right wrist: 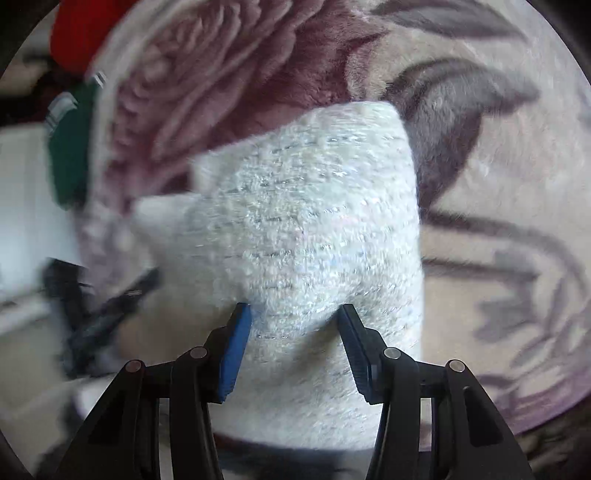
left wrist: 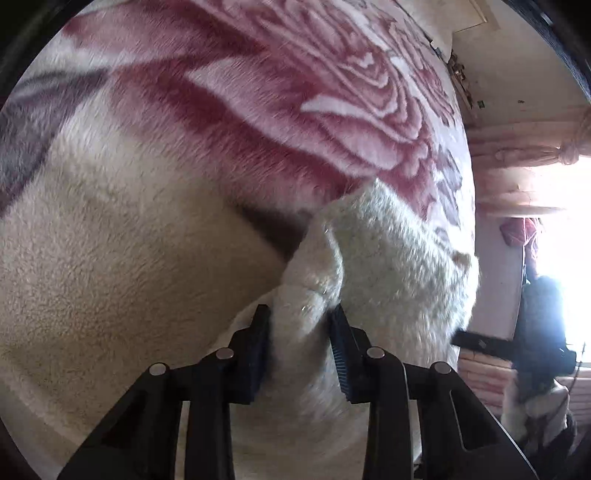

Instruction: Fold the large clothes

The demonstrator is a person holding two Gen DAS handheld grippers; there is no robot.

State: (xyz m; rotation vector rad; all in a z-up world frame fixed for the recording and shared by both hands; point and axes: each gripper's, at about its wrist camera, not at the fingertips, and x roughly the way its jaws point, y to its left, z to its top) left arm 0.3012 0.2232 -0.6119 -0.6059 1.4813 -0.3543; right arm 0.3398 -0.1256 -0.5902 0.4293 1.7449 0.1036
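A fluffy cream garment lies on a plush blanket with big pink roses. My left gripper is shut on a bunched fold of the garment, which rises as a ridge from between the pads. In the right wrist view the same garment, shot with glittery threads, stands up in a broad flap. My right gripper is shut on its lower part, and the cloth fills the gap between the blue pads. Each gripper shows in the other's view: the right gripper at the right, the left gripper blurred at the left.
The rose blanket covers the whole surface under the garment. Its edge curves down the right of the left wrist view, beside a pink curtain and a bright window. A red thing and a green thing lie beyond the blanket's left edge.
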